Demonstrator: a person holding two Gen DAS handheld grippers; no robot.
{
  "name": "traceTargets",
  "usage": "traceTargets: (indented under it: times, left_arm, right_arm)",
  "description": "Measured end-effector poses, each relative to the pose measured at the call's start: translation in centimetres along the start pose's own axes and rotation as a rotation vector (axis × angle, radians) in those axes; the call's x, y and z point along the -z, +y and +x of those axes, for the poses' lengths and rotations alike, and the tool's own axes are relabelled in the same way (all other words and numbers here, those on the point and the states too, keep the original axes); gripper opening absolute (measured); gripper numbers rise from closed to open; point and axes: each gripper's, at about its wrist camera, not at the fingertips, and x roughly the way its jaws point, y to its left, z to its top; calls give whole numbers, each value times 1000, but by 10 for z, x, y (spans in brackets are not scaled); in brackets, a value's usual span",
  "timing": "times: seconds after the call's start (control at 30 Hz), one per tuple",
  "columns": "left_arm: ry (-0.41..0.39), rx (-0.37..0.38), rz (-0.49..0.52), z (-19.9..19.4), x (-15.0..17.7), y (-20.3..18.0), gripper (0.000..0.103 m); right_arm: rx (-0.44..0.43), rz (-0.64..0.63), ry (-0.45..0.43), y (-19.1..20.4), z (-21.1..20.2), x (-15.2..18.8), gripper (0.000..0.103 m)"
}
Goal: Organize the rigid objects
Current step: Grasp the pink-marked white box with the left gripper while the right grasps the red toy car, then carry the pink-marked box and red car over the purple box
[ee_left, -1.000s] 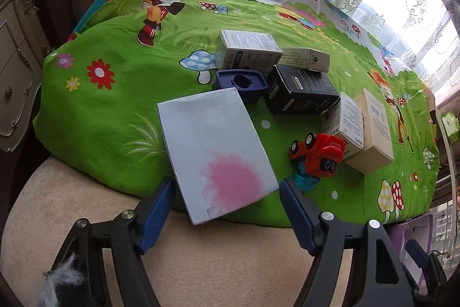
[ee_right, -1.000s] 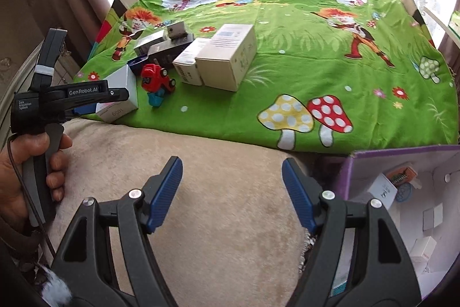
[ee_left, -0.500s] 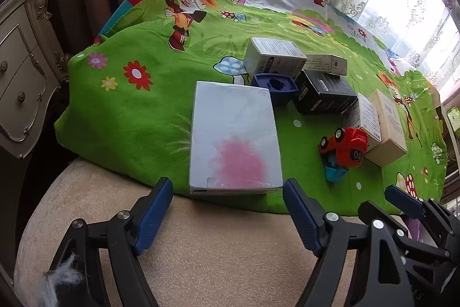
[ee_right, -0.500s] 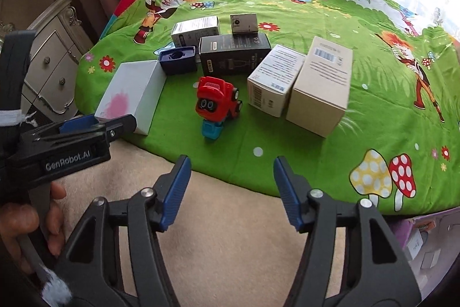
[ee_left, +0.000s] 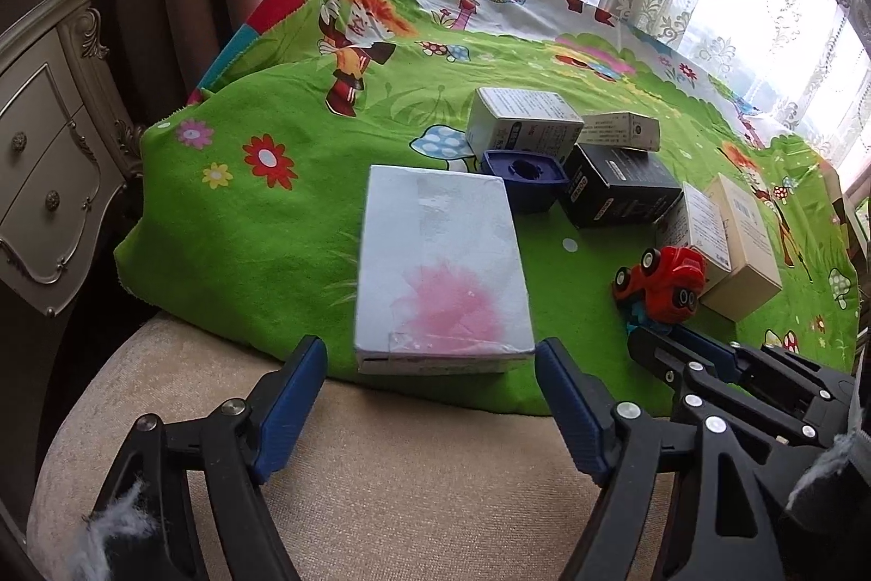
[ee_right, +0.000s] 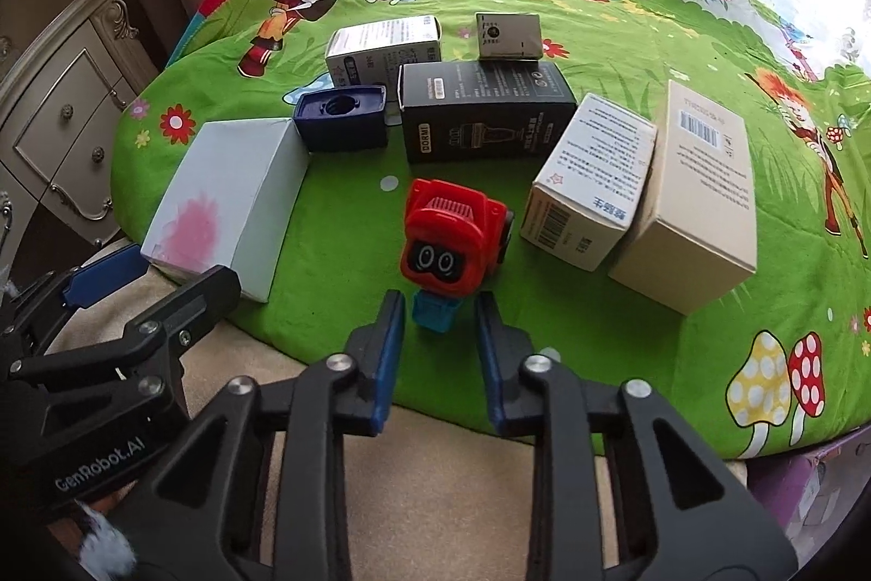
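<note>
Right gripper point(ee_right: 439, 311) now nearer, jaws flanking red toy truck's point(ee_right: 454, 235) blue base.

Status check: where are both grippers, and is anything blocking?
Left gripper open, lined up on white box. Right gripper open, jaws flanking blue base of red toy car, not clamped. Nothing blocking either.
</note>
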Motion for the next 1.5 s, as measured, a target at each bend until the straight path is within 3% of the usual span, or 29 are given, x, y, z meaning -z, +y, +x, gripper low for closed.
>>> traceTargets:
  times: [0.03,0.33,0.67,1.0,1.17,1.37,1.5]
  left_arm:
    - [6,9,-4,2,1,1,67]
    - [-43,52,-11,-9,4,1,66]
    - [-97,96,6,-24,7,-3,66]
    - [-98,129,17,-29,12,-5,66]
    - [-86,133,10,-26,13,-4,66]
    - [-71,137,11,-22,14,-4,66]
    - [-68,135,11,-22,14,-4,66]
  right_arm:
    - [-8,7,-3,-1,0,1,21]
    - [-32,16,-113,-5,-31,5,20]
    - [-46,45,-141,-16,-46,12,19]
    - [-41,13,-134,-18,-65,28,19]
    - [-52,-33,-35,-11,-46,31,19]
    - [-49,-42,-8,-10,-41,31,19]
    - [-48,-57,-9,-6,-39,27,29]
